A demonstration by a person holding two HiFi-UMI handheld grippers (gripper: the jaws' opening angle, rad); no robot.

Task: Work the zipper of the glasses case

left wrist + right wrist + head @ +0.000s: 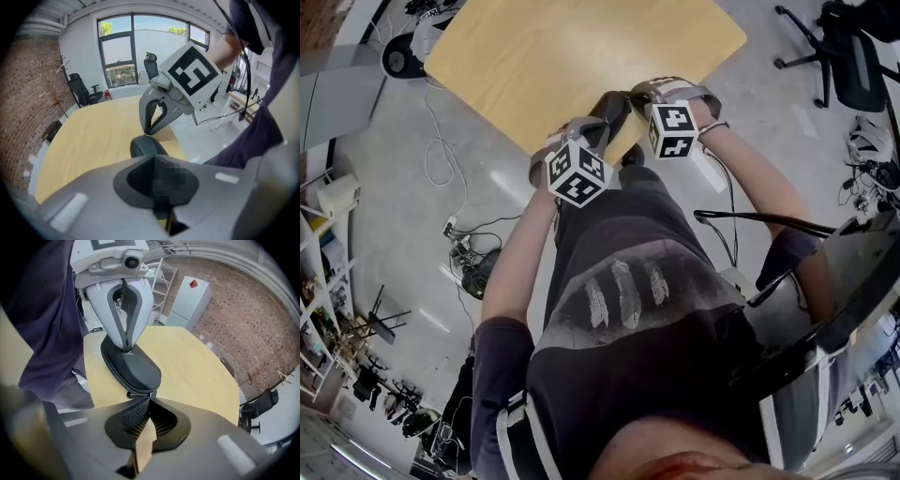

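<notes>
1. The left forearm [517, 262] and right forearm [764, 192] are reaching forward, tilting the left tongs [126, 351] and right tongs [147, 134] steeply down, tips facing each other.
2. The left tongs are staying fully closed, tips pressing on the top of the glasses case [131, 369] at its far end.
3. The right tongs are pinching the zipper pull [140, 393] at the opposite end.
4. The case, black, oval and looking closed, is lying between both tips on the table [197, 366].

Even daylight is admitted through the windows [133, 51] — shadows are kept soft; edges are bent and darkened by fisheye — nearest foreground is blurred.
</notes>
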